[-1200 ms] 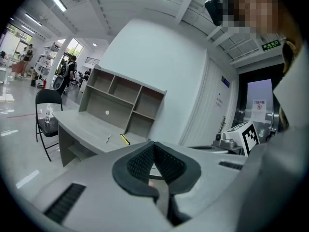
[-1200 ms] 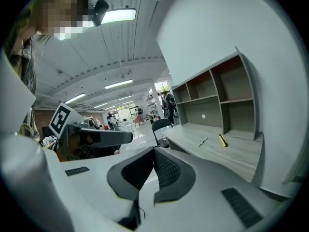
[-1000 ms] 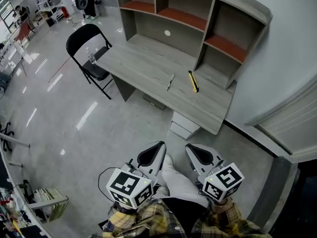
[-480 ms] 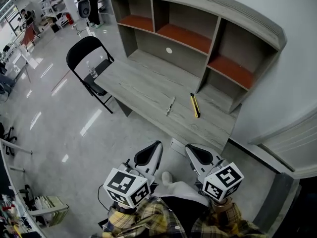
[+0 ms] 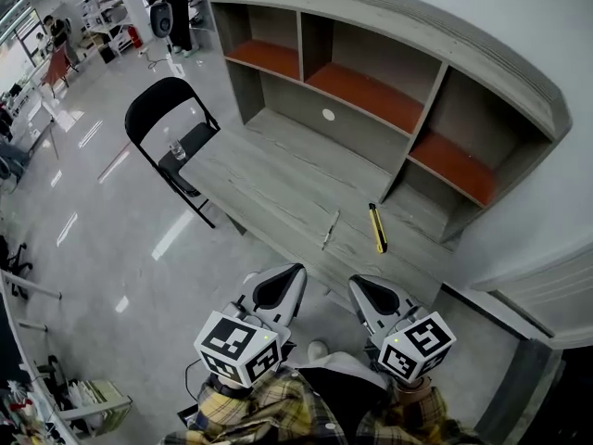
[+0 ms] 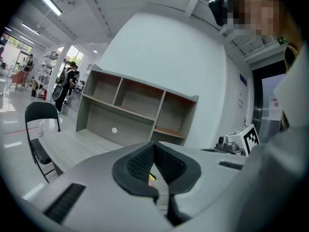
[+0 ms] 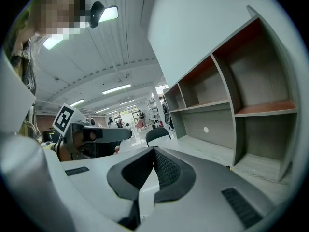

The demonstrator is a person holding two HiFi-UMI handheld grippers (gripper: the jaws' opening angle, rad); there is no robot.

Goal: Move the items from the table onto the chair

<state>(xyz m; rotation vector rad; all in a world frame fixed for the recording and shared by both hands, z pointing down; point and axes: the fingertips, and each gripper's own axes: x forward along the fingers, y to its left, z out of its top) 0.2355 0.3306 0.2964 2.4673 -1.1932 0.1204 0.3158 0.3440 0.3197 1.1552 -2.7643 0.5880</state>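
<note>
Two items are lying on the bench (image 5: 269,188) just ahead of me: a yellow-and-black utility knife (image 5: 378,227) and a slim grey tool (image 5: 330,230), both with their long axes running roughly away from me. I am holding the right hand-held gripper (image 5: 363,287) nearer the knife and the left hand-held gripper (image 5: 289,276) nearer the grey tool; both are pinched together, carrying nothing. The chair (image 5: 156,108) is standing off the bench's far left end. I am reading no brand or lettering, only square markers.
</note>
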